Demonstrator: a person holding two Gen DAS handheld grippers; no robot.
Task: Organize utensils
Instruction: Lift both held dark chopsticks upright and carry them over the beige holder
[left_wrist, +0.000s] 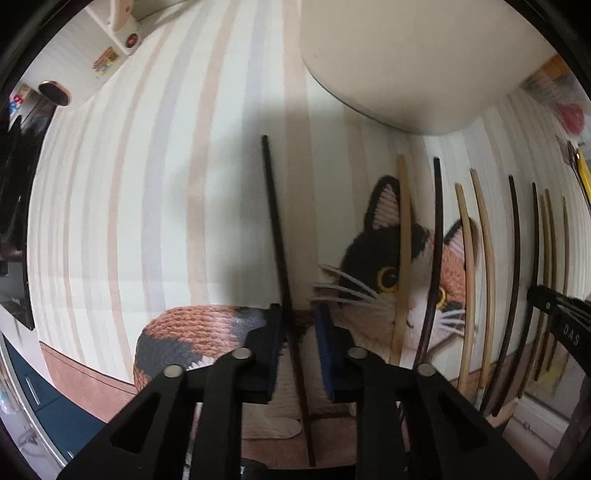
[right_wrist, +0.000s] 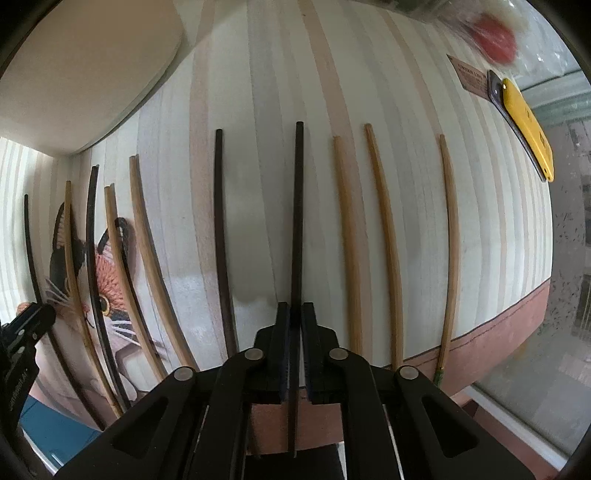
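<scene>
The worktop is covered by a cream cloth with pale pink and grey stripes (right_wrist: 258, 92), soft and matte, with a woven calico cat motif (left_wrist: 424, 288) and a dusty-pink border. A broad, smooth cream plate (left_wrist: 406, 66) sits at the far edge. On the cloth lies a row of loose chopsticks, roughly parallel: slender dark-brown wooden ones (right_wrist: 221, 229) and pale bamboo ones (right_wrist: 384, 229), all tapered.

Such sticks are judged to be light, stiff and fairly slick, likely to pivot or roll if pinched near an end; a hold around mid-length, square across the shaft, should steady them.

The right gripper (right_wrist: 295, 314) has its padded jaws pressed together on one dark chopstick (right_wrist: 297, 206), which points straight ahead over the cloth between a dark neighbour and a bamboo one. The left gripper (left_wrist: 301, 314) stands spread, with another dark chopstick (left_wrist: 275, 229) running between its jaws and close against the left pad; whether that pad touches it cannot be told.
</scene>
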